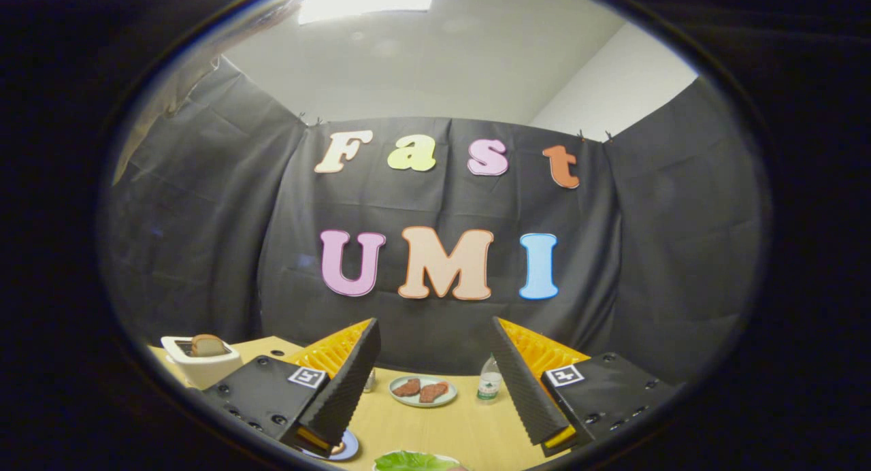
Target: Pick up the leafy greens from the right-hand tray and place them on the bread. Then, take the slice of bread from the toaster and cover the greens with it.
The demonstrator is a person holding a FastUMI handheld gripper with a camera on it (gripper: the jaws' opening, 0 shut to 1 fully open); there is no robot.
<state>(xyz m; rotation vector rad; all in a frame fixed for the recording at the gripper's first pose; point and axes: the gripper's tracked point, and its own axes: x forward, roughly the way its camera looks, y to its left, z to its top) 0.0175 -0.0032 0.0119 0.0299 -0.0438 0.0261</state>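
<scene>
My gripper (435,444) is open, its two fingers spread wide above the wooden table (469,423) with nothing between them. Leafy greens (412,461) lie on a tray just below and between the fingertips, only partly in sight. A white toaster (201,362) stands at the far left beyond the left finger, with a slice of bread (207,346) sticking up out of its slot. A small plate (340,448) peeks out under the left fingertip; what lies on it is hidden.
A pale plate (423,391) with two brown meat pieces sits ahead between the fingers. A small clear bottle (488,382) stands next to the right finger, and a small shaker (369,381) by the left finger. Black cloth walls close the booth behind.
</scene>
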